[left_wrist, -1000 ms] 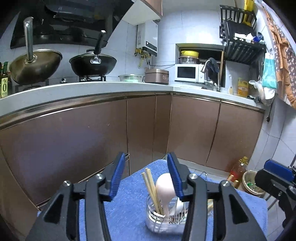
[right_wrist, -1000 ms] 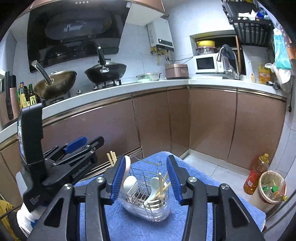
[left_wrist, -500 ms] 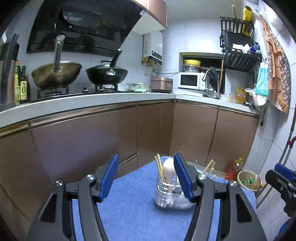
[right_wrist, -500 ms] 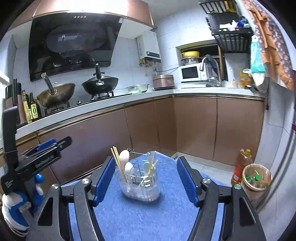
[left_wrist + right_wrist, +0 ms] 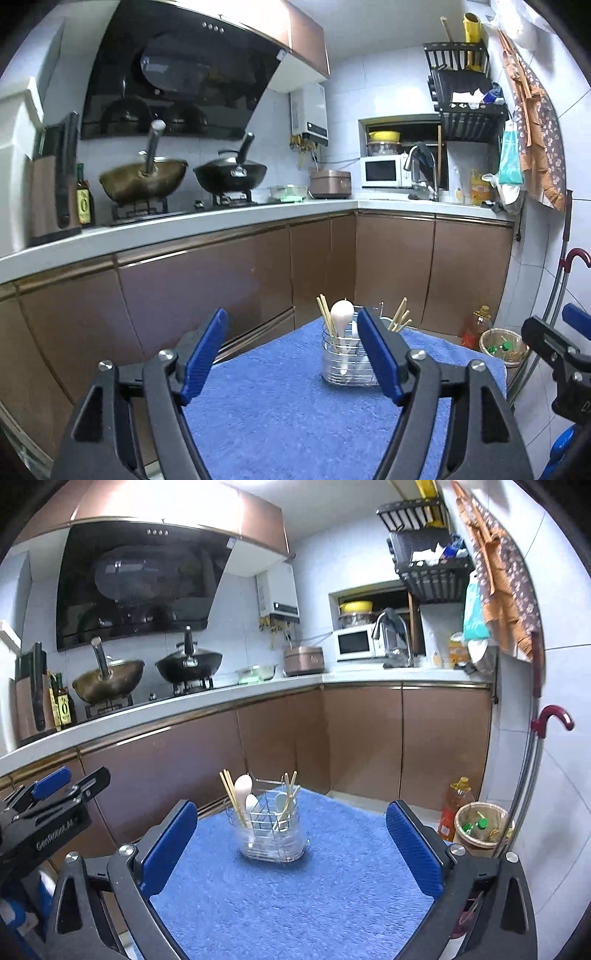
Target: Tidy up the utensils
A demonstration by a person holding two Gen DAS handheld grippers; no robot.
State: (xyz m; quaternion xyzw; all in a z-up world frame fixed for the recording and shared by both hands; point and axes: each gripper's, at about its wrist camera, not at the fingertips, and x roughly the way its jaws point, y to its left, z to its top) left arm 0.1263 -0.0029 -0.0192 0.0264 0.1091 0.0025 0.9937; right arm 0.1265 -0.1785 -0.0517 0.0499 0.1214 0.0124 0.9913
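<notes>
Bare blue towel [image 5: 280, 897] all round — only the utensil caddy [image 5: 271, 830] obstructs.

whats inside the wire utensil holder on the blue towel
The wire utensil holder holds chopsticks and a white spoon on one side, more chopsticks and a pale spoon on the other. Their lower ends blur behind the wires.

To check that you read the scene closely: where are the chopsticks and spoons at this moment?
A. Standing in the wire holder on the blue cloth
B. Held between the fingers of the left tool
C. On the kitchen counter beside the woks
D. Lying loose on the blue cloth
A: the chopsticks and white spoons stand upright in the wire holder on the blue cloth, while both tools are open and hold nothing.
</notes>
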